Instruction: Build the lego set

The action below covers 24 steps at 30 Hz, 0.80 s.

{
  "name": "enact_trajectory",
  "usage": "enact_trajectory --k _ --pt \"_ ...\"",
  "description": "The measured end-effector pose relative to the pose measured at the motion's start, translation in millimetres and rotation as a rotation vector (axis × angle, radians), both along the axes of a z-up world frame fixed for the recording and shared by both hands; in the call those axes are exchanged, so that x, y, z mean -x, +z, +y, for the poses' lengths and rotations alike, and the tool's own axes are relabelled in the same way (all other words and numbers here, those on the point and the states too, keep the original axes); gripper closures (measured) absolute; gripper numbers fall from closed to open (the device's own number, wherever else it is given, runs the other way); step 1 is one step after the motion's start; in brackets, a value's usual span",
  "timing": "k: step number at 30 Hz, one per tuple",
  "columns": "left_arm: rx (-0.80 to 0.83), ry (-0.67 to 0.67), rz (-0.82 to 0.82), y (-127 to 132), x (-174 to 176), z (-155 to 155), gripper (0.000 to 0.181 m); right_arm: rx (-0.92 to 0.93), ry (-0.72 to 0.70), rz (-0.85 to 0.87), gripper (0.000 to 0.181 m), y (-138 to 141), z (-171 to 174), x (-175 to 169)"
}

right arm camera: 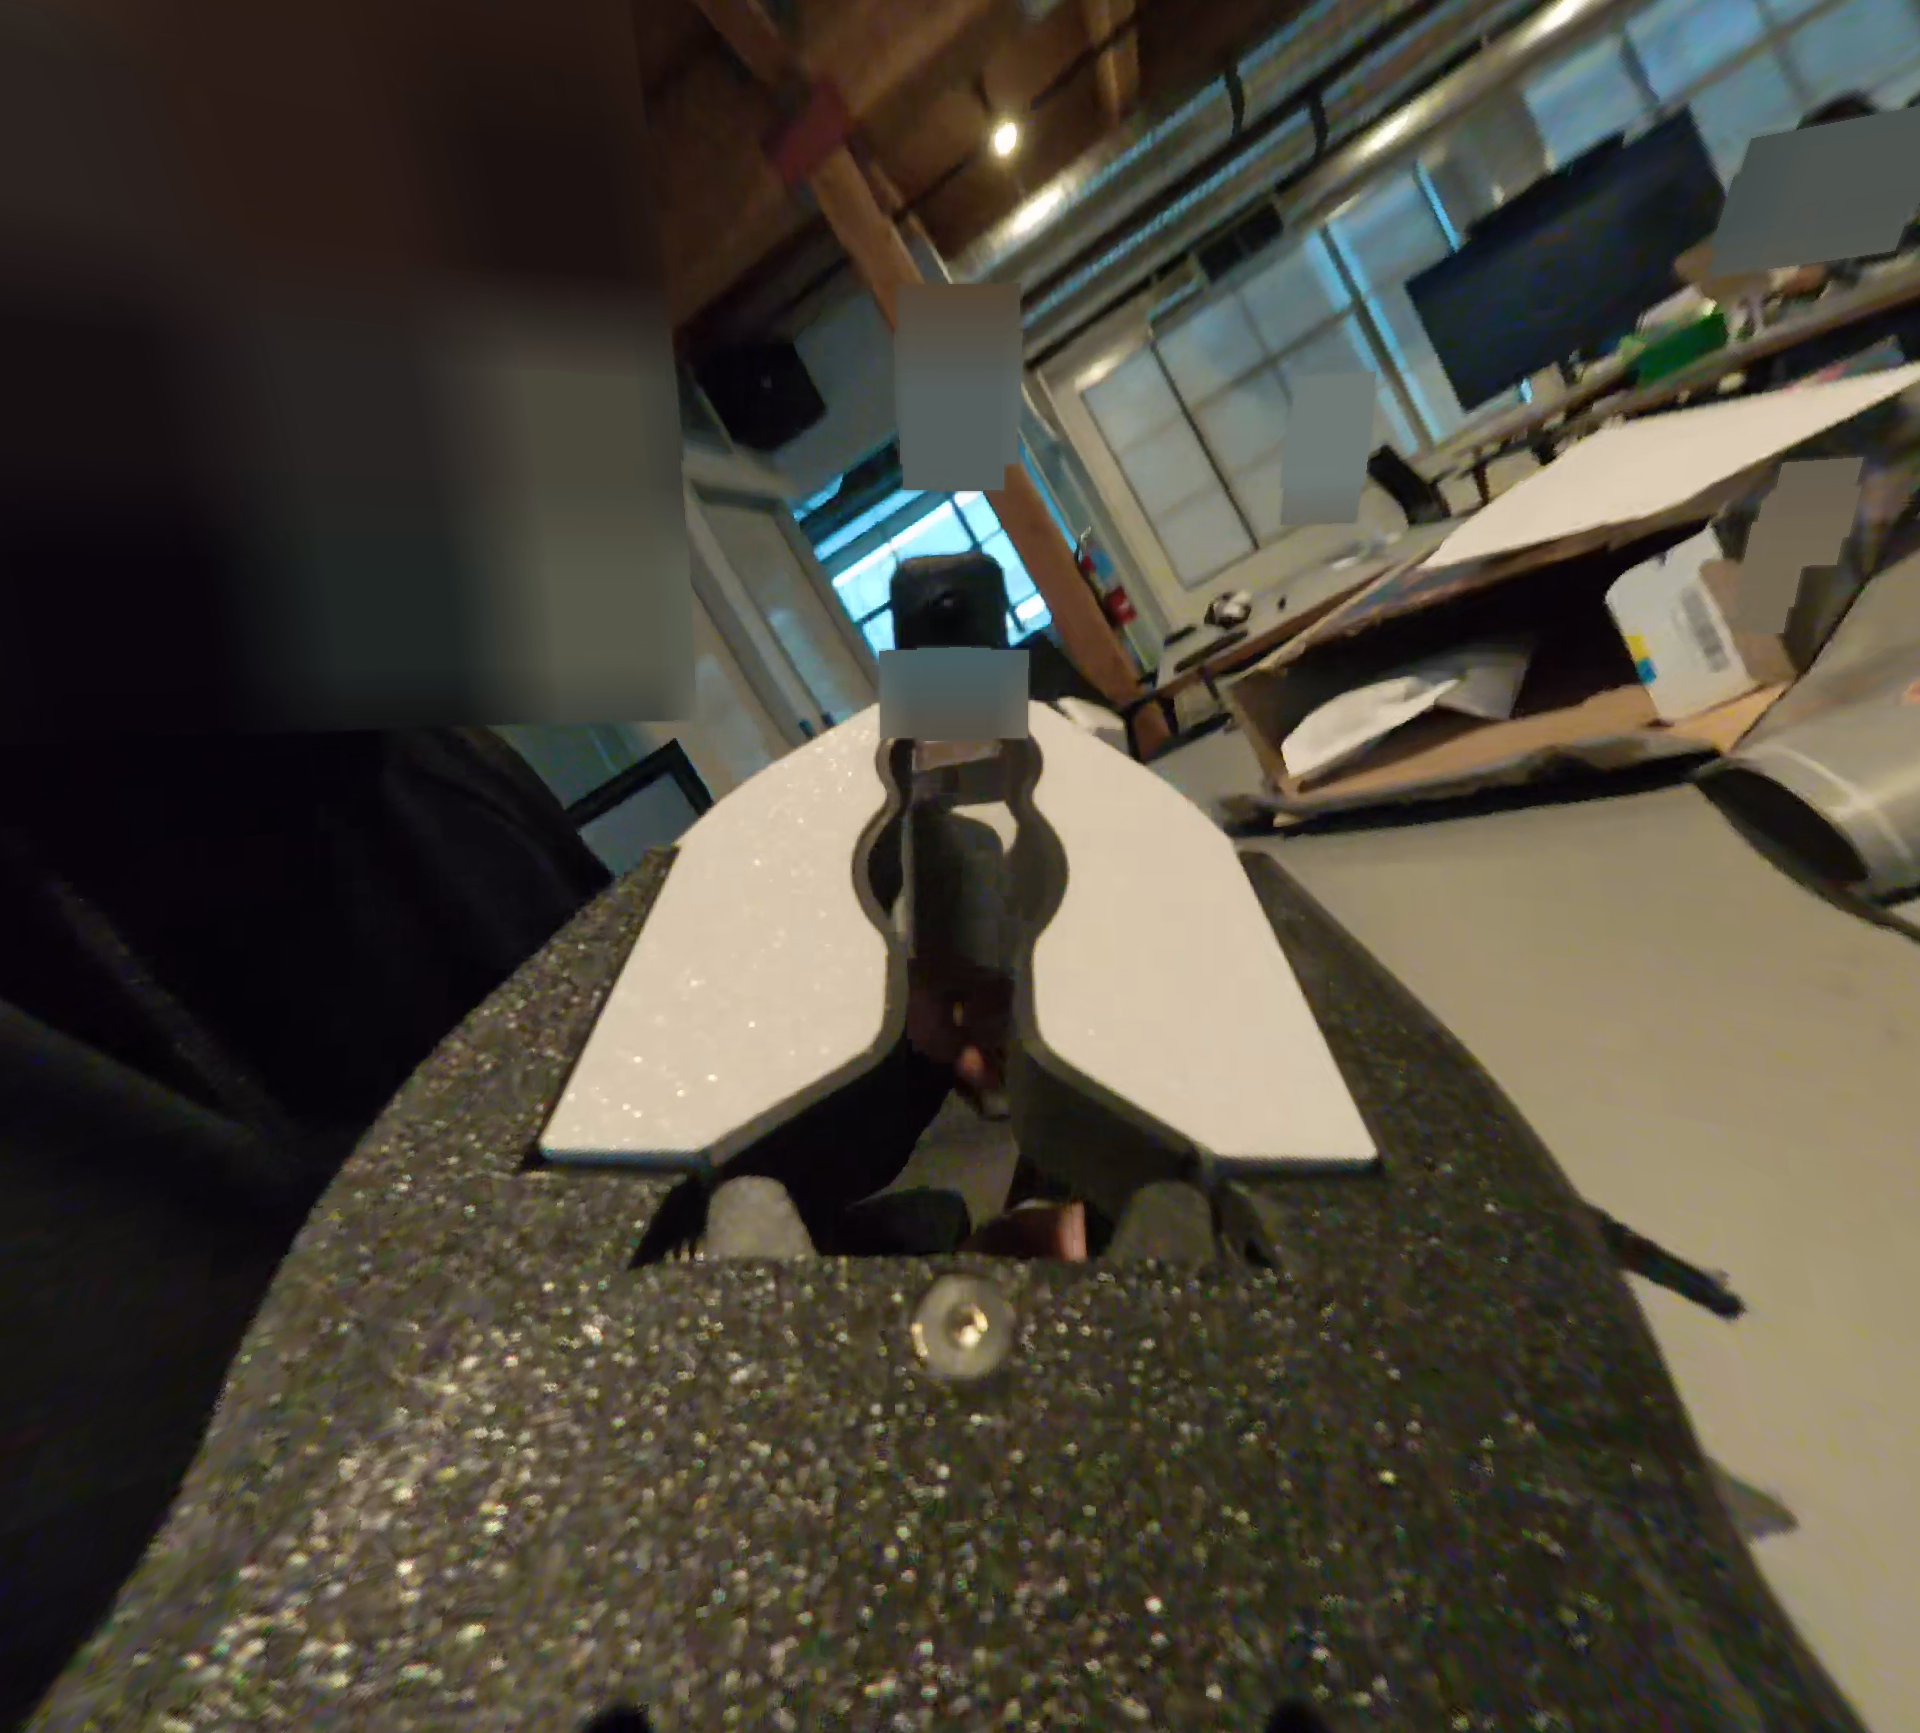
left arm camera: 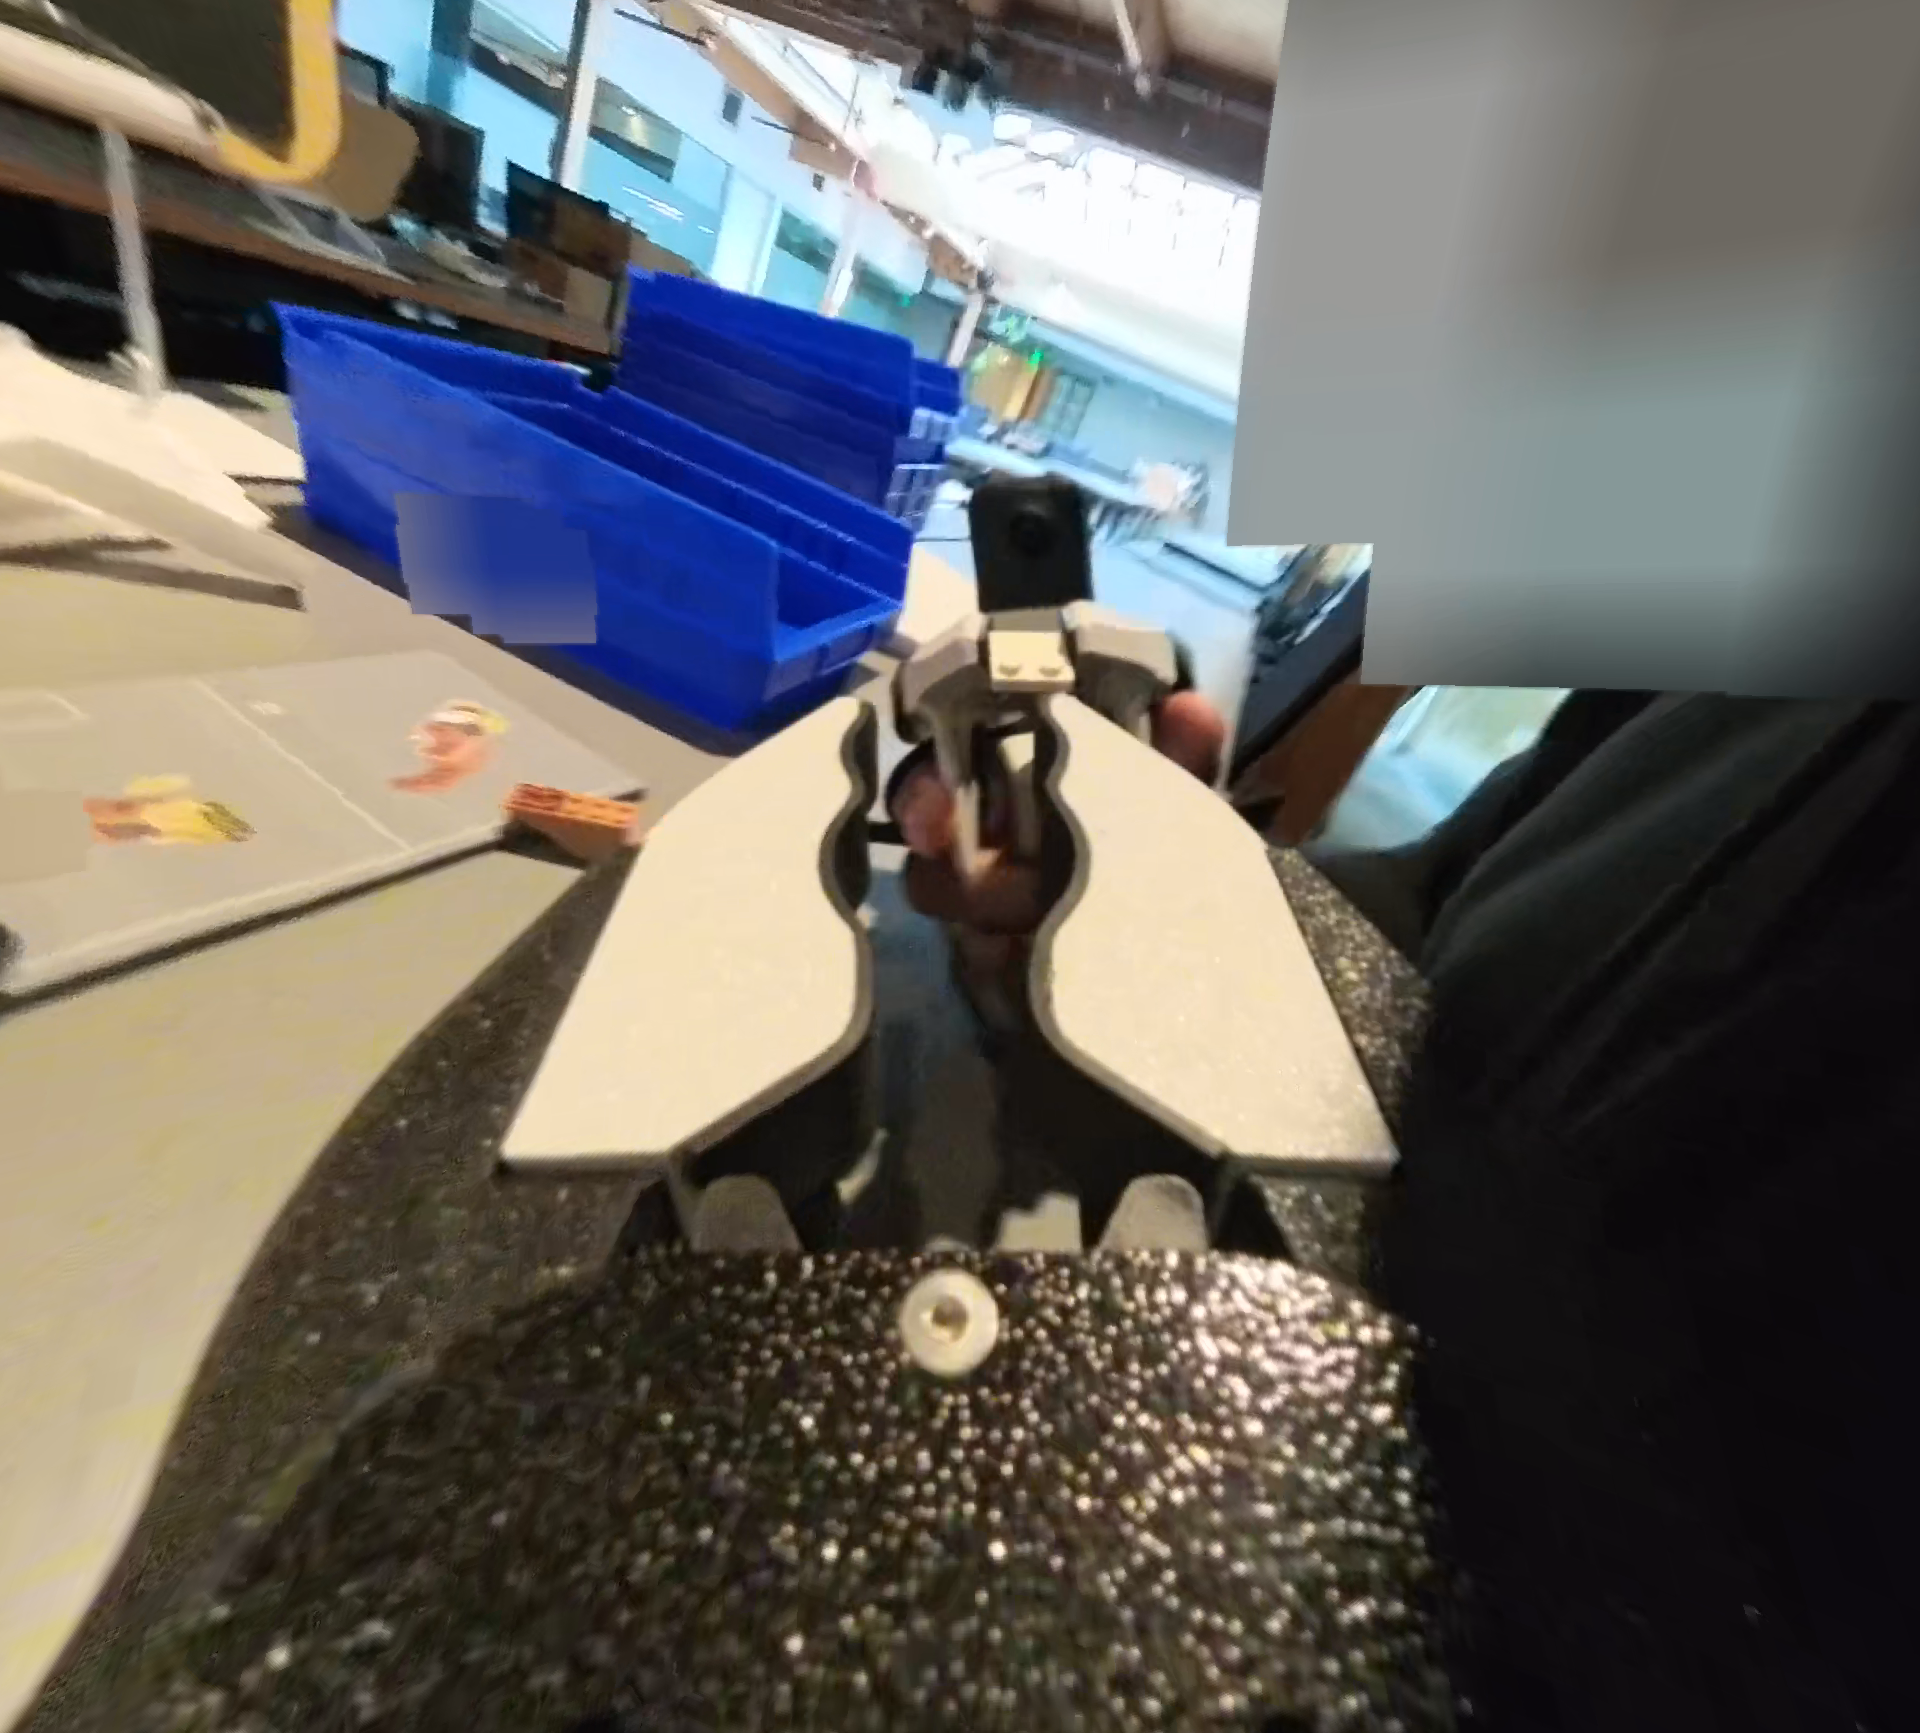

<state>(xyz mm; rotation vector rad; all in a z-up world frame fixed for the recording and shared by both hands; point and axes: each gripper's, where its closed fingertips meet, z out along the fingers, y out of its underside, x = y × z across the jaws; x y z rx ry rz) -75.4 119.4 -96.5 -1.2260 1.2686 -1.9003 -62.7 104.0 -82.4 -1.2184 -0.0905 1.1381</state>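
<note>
Both tools are lifted off the grey table (left arm camera: 156,1164) and aimed at each other, so little of the set is in view. The left gripper (left arm camera: 961,733) has its pale grey fingers parted with nothing between them. Beyond them the right gripper (left arm camera: 1023,686) faces back with its black camera on top. In its own view the right gripper (right arm camera: 961,753) shows a narrow gap, but a masked patch covers the tips, so I cannot tell whether it is released or pinching something small. The only clear lego piece is a small orange-brown plastic brick (left arm camera: 571,816), lying on the table against the near corner of a flat grey board (left arm camera: 312,852). Small yellow and red shapes (left arm camera: 447,743) on that board are too blurred to call pieces or prints. Stacked blue plastic bins (left arm camera: 582,478) stand behind the board, and an open cardboard box (right arm camera: 1455,727) sits toward the table's far edge. The brick should be light, rigid and rather slick. I would take it across its two long side walls, low and square, since a corner pinch would likely let it pivot or squirt out.
</note>
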Motion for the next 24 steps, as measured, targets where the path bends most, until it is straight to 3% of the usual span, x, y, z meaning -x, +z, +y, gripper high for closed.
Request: enact_trajectory --k 3,10,24 --pt "0.171 -0.078 0.015 5.2 1.5 -7.8 0.157 -0.039 -0.036 -0.005 0.166 3.8 -1.6 -2.4" --pt "-0.081 0.001 -0.036 0.3 -4.8 -24.2 0.156 -0.019 -0.018 -0.021 0.166 -0.5 -0.9 6.9" --pt "-0.111 -0.001 -0.059 3.7 -3.5 -23.2 0.166 -0.011 0.004 -0.054 0.166 -3.8 -2.9 11.8"
